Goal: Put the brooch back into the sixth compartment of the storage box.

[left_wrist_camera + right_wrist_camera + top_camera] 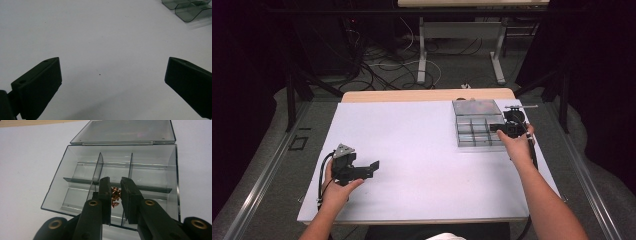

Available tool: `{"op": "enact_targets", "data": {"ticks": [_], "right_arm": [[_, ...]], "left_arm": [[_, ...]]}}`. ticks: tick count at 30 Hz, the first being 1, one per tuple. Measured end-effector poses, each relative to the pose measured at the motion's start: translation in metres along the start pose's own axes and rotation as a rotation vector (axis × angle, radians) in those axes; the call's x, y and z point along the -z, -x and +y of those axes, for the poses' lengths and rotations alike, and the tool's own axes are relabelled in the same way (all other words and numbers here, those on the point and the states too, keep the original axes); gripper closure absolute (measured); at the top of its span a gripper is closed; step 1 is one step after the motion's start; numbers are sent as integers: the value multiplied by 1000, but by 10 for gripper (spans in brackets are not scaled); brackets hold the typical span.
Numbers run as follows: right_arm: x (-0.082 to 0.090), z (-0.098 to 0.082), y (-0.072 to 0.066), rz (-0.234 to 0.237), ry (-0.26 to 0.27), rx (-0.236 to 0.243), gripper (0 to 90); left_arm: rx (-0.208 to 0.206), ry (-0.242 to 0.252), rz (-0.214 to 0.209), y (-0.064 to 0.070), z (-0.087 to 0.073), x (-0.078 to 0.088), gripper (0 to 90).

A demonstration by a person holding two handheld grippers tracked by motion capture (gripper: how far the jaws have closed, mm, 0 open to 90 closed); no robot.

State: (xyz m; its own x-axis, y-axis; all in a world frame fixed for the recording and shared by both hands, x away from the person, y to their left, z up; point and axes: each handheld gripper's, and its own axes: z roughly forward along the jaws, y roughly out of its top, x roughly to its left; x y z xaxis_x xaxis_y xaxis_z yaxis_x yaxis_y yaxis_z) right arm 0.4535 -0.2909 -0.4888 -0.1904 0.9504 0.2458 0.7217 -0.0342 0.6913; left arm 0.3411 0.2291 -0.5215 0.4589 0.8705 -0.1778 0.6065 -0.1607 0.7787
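Right gripper (115, 188): fingers drawn in close, a narrow gap left between the pads, tips dipped into the middle near compartment of the organizer box (60, 192). A small heap of copper-coloured bits (115, 195) sits in that gap; whether the pads pinch any of it, I cannot tell. The pieces are shiny, angular and too small to give a heading.

Box: clear smoky plastic, rectangular, thin dividers making a grid of compartments, hinged lid (125, 131) laid flat open on the far side. In the high view its long axis runs away from the person, and it sits at the far right of the white worktop (412, 145), just beside the right hand (517, 145).

Left gripper (112, 75): fingers spread wide, nothing between them, resting low over bare worktop at near left, well apart from the box.
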Motion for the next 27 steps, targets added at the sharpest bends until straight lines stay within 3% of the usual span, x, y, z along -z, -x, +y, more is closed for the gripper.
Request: {"op": "enact_targets", "data": {"ticks": [20, 27], "right_arm": [[-7, 2, 10, -46, -13, -44, 789], [-12, 1, 12, -63, -32, -26, 789]], "left_arm": [[-2, -2, -2, 0, 0, 0, 13], [-3, -3, -3, 0, 0, -1, 13]]}}
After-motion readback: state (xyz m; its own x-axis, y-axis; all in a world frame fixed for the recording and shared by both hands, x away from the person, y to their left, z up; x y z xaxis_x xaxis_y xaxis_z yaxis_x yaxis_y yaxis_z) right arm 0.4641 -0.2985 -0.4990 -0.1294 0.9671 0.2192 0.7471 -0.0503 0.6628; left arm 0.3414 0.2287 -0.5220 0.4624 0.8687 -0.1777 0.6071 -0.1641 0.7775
